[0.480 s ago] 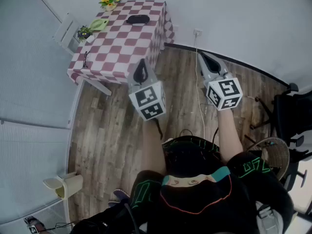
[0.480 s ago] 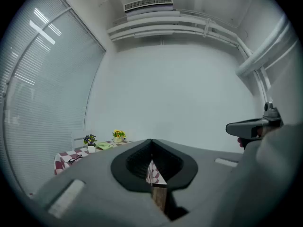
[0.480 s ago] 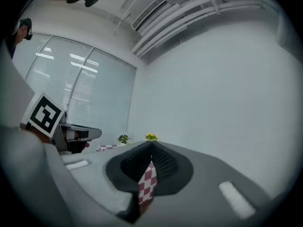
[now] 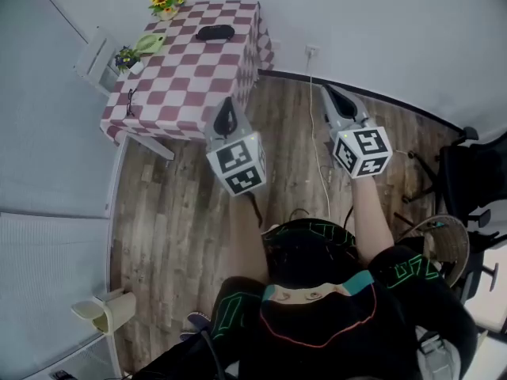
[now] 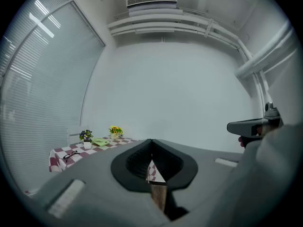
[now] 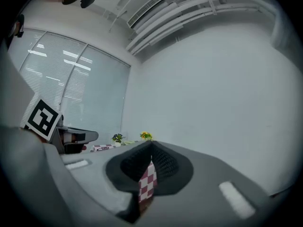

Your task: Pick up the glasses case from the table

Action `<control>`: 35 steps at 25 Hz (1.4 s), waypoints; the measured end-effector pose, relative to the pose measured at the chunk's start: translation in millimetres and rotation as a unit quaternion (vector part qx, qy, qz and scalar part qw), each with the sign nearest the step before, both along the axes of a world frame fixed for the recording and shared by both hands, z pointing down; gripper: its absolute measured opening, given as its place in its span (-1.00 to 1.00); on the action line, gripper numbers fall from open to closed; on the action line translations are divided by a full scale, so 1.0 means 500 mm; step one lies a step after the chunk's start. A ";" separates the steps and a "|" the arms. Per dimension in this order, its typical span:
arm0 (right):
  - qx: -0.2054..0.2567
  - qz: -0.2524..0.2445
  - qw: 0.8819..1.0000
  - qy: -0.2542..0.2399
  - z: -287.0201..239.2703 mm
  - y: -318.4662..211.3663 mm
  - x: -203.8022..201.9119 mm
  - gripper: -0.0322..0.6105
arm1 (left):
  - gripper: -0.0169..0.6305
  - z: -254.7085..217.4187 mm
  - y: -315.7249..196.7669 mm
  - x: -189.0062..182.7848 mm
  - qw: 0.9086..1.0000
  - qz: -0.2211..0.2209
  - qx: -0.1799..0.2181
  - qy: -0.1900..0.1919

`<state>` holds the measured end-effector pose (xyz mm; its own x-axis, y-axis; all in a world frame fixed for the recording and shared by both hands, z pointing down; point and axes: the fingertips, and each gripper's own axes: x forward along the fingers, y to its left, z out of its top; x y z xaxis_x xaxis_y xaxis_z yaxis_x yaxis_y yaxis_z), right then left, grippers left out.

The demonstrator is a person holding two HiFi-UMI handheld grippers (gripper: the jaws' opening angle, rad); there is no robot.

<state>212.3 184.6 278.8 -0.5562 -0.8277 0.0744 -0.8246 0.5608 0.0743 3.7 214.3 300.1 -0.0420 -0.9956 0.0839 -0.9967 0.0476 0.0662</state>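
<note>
Both grippers empty, both well short of the table point(image 4: 178, 93), held over the wood floor point(image 4: 174, 212).
- left gripper point(image 4: 226, 111): jaws pressed together, tips touching, nothing pinched. It sits just off the table's near edge.
- right gripper point(image 4: 333, 100): jaws also pressed together, nothing between them. It is off to the right of the table, beside the left one.
- glasses case point(image 4: 215, 32): black, lying flat on the checkered cloth at the table's far end by the wall, on the right half. Untouched, well apart from both grippers.
- Also on the table: yellow flowers point(image 4: 164, 1) at the far left corner, a green dish point(image 4: 149, 43) and a small potted plant point(image 4: 127, 57) along the left edge, a pair of glasses point(image 4: 129, 101) near the front left corner.
- A white chair point(image 4: 92, 54) stands against the table's left side.
- The left gripper view shows the same table low and left, past the closed tips.
</note>
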 end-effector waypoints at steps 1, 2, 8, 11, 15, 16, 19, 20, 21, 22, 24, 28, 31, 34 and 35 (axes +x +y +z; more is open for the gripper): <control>-0.002 0.004 1.000 0.001 0.003 0.000 0.003 -0.89 | -0.92 0.006 -0.003 0.001 1.000 0.003 -0.002 0.004; -0.003 0.007 1.000 0.003 0.006 -0.001 0.005 -0.89 | -0.92 0.012 -0.006 0.002 1.000 0.005 -0.003 0.009; -0.008 0.032 0.999 0.006 0.007 -0.027 0.047 -0.89 | -0.92 0.022 -0.042 0.028 1.000 0.023 -0.004 0.014; -0.012 0.031 0.999 0.010 0.012 -0.044 0.052 -0.89 | -0.92 0.028 -0.060 0.036 0.999 0.023 -0.009 0.022; -0.018 0.023 1.000 0.010 0.036 -0.090 0.049 -0.89 | -0.92 0.058 -0.097 0.037 0.999 0.020 -0.020 0.018; -0.022 0.020 1.000 0.010 0.047 -0.108 0.044 -0.89 | -0.92 0.068 -0.109 0.028 0.999 0.015 -0.024 0.018; -0.033 0.004 0.999 0.011 0.072 -0.170 0.023 -0.89 | -0.92 0.094 -0.149 -0.011 0.999 -0.013 -0.038 0.029; -0.035 0.000 0.999 0.010 0.074 -0.193 0.018 -0.89 | -0.92 0.100 -0.166 -0.022 0.998 -0.022 -0.042 0.031; -0.036 -0.002 0.999 0.008 0.075 -0.216 0.016 -0.89 | -0.92 0.104 -0.184 -0.029 0.998 -0.029 -0.046 0.033; -0.039 -0.003 0.999 0.007 0.077 -0.239 0.014 -0.89 | -0.92 0.110 -0.201 -0.034 0.998 -0.034 -0.050 0.035; -0.046 -0.007 0.999 0.007 0.088 -0.283 0.013 -0.89 | -0.92 0.128 -0.236 -0.031 0.997 -0.037 -0.061 0.037; -0.084 -0.004 0.996 0.008 0.158 -0.361 0.026 -0.89 | -0.92 0.204 -0.302 -0.002 0.993 -0.026 -0.107 0.041; -0.108 0.001 0.994 0.005 0.200 -0.417 0.050 -0.89 | -0.92 0.239 -0.359 0.020 0.990 -0.019 -0.133 0.039; -0.121 0.013 0.993 -0.005 0.220 -0.487 0.087 -0.89 | -0.92 0.253 -0.429 0.053 0.988 -0.009 -0.149 0.030; -0.124 0.018 0.992 -0.010 0.224 -0.511 0.099 -0.89 | -0.92 0.256 -0.453 0.066 0.988 -0.004 -0.154 0.026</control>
<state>262.0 -70.8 390.6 -0.5308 -0.8040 0.2680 -0.8439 0.5306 -0.0796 36.8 -12.1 428.1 -0.0372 -0.9221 0.3851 -0.9919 0.0808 0.0977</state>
